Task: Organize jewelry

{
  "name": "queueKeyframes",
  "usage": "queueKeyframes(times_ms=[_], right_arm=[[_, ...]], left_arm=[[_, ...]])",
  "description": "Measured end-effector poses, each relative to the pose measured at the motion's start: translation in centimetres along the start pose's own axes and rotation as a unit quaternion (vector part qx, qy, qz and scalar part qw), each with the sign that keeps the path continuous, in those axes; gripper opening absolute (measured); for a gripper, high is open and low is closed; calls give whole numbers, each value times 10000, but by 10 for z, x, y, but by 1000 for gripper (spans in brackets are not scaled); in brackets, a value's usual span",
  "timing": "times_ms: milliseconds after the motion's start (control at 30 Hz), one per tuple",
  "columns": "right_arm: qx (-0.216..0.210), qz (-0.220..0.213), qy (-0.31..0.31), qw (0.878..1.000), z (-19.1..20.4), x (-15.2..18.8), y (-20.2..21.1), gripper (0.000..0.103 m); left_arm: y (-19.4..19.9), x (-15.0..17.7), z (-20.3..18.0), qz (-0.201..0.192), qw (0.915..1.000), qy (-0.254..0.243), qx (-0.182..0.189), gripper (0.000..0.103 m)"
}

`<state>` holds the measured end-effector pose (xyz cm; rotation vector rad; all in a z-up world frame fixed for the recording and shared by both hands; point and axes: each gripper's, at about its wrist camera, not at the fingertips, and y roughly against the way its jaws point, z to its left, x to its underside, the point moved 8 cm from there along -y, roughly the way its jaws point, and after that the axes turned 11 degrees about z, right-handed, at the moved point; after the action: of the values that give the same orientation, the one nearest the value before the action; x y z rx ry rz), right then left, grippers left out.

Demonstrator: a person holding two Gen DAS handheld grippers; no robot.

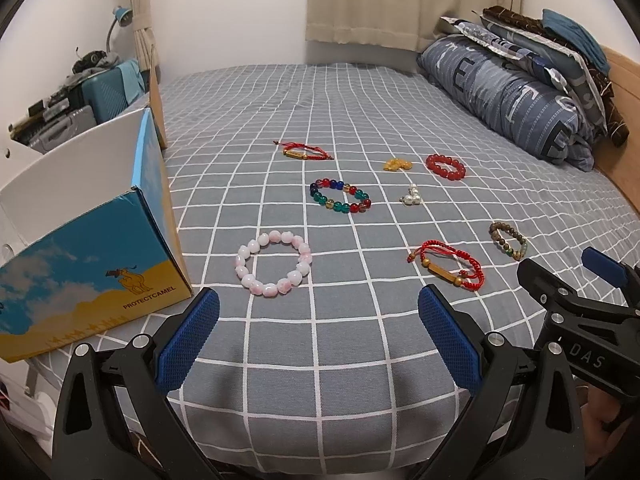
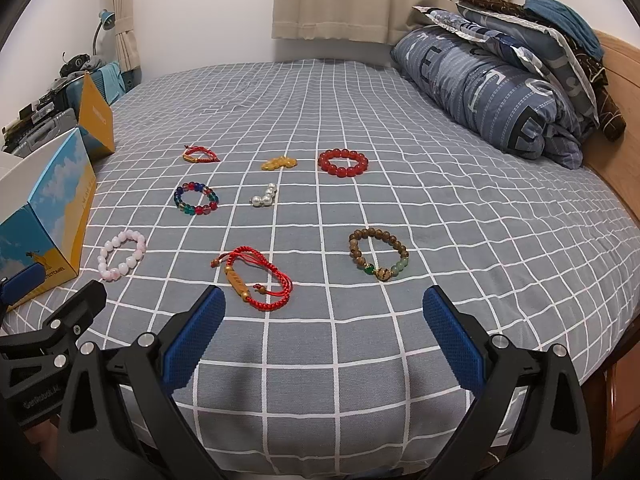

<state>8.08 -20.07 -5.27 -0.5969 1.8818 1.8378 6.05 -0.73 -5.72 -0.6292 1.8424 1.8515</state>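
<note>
Several bracelets lie spread on a grey checked bed (image 1: 320, 340). A pink bead bracelet (image 1: 274, 263) lies just ahead of my open, empty left gripper (image 1: 319, 312). A red cord bracelet (image 2: 254, 278) and a brown bead bracelet (image 2: 378, 254) lie just ahead of my open, empty right gripper (image 2: 324, 312). Farther off are a multicolour bead bracelet (image 1: 340, 195), a red bead bracelet (image 2: 343, 163), a pearl piece (image 2: 265, 196), an amber piece (image 2: 279, 163) and a second red cord bracelet (image 1: 304, 152). An open blue and yellow box (image 1: 96, 264) stands at the left.
A rolled blue duvet (image 1: 516, 92) and pillows lie at the back right against a wooden bed frame (image 2: 618, 120). Suitcases and clutter (image 1: 80, 92) stand beyond the box at the left. Curtains (image 2: 380, 0) hang at the back wall.
</note>
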Motion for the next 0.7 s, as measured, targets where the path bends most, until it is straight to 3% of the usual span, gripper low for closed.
queueKeyframes(times_ms=[700], right_arm=[[12, -19, -7, 10000, -1, -1, 0, 95]], left_arm=[[3, -1, -1, -15, 10000, -15, 9, 97]])
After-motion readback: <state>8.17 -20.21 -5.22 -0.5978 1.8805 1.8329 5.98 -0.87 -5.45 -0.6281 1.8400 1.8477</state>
